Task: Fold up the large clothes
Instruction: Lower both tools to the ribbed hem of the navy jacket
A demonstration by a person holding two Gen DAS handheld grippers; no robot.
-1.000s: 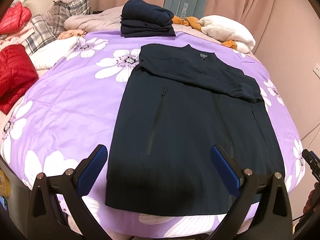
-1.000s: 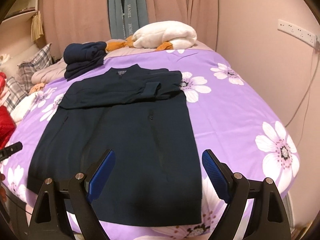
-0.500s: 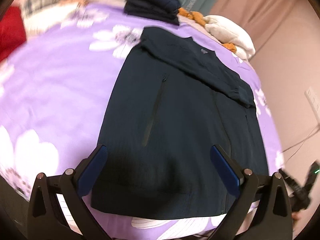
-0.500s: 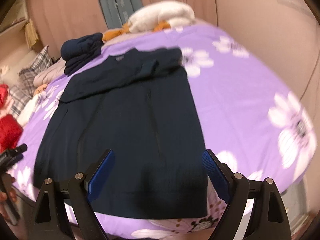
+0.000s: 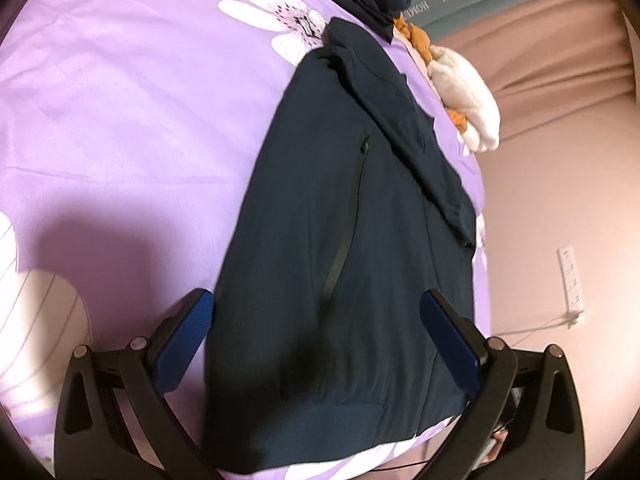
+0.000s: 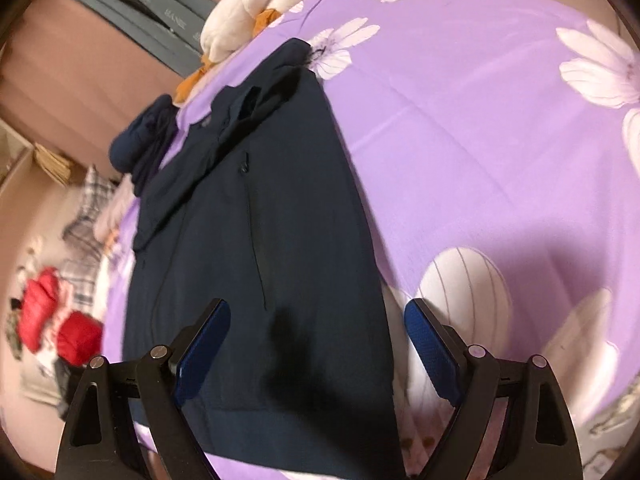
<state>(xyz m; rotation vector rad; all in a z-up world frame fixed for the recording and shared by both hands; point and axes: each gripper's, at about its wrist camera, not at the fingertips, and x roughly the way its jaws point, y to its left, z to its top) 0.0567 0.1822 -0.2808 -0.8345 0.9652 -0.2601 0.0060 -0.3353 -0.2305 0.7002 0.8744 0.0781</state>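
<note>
Both grippers are over the near end of the bed, and the dark navy jacket (image 5: 340, 240) lies flat on the purple floral bedspread (image 5: 132, 120), its hem toward the cameras and its collar toward the far side. The sleeves are folded across the chest, one cuffed sleeve end lying along the upper body, seen in the left wrist view. A zip pocket line runs down the front panel. The left gripper (image 5: 318, 332) stands with its blue pads spread wide, nothing pinched between them; the jacket's lower left part fills the gap below the fingers, but whether the pads touch the cloth cannot be told. The right gripper (image 6: 316, 344) is spread wide as well, holding nothing, with the jacket's right edge and hem under it and a white flower print of the bedspread just beside its outer finger. A dark shadow falls on the fabric near the hem in both views. Beyond the collar sits a stack of folded navy clothes (image 6: 138, 146), and close by, a white plush toy (image 6: 248, 12) with orange parts lies at the bed's far edge. Red garments (image 6: 60, 320) show blurred off to the side in the right wrist view.
</note>
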